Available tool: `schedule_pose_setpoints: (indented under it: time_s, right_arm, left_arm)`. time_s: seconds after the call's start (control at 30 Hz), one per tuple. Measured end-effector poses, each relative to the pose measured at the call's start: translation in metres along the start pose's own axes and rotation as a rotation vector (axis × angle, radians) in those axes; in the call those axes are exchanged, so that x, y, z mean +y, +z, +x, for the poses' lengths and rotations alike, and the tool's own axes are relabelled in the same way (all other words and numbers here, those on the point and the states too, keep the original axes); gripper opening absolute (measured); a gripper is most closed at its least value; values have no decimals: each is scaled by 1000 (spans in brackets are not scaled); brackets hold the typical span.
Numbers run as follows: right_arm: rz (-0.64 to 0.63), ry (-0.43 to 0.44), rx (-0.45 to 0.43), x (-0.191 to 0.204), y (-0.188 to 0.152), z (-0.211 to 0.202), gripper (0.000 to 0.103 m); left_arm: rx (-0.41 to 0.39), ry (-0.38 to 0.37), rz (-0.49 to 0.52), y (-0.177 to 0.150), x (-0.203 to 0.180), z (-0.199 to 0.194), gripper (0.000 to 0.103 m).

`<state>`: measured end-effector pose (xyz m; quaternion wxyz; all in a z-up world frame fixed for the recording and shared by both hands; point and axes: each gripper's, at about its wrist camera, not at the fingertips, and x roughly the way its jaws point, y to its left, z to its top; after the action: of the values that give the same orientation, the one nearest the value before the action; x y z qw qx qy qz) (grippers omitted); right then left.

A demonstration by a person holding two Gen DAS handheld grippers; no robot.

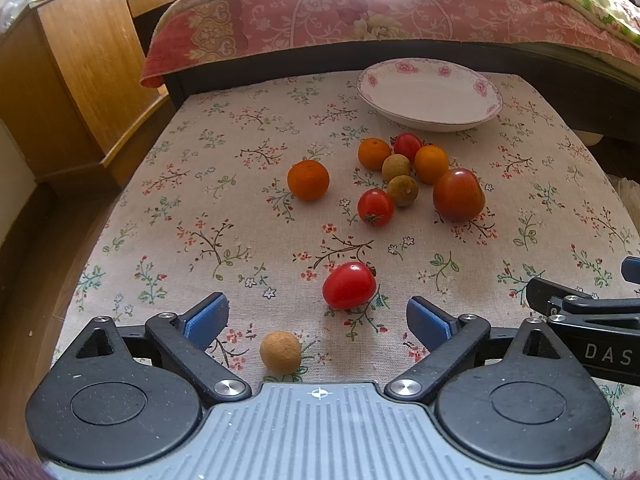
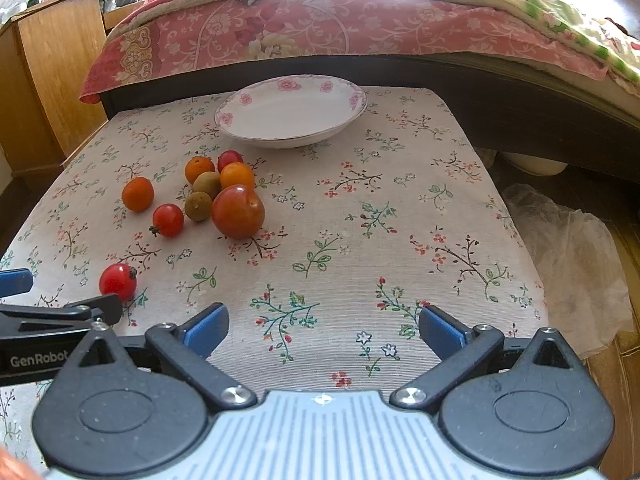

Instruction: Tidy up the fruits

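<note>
Sorting fruit off the table [image 1: 168,184] into the plate [image 1: 430,94] at its far edge, nothing moved yet.
Both grippers were wide open and empty; the left gripper [image 1: 316,314] was nearer, cherry tomato [image 1: 349,285] just ahead-right, its long axis across the jaws, small tan fruit [image 1: 280,352] between them.

Bright daylight comes from top centre, with white glare there; the frame edges bend strongly, the centre stays sharp.

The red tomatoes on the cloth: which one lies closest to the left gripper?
The lone cherry tomato, lying just ahead of the open left gripper. The other red ones sit farther off, in or near the cluster before the plate.
</note>
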<state>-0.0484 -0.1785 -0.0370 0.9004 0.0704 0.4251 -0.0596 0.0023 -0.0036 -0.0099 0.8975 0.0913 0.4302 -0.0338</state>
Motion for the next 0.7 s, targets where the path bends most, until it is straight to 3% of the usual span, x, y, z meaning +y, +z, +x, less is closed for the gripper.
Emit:
schedule_pose_setpoints:
  time_s: [0.7]
  right_arm:
    - [-8, 3, 9, 2, 1, 2, 103]
  left_arm:
    - [3, -3, 10, -2, -1, 4, 96]
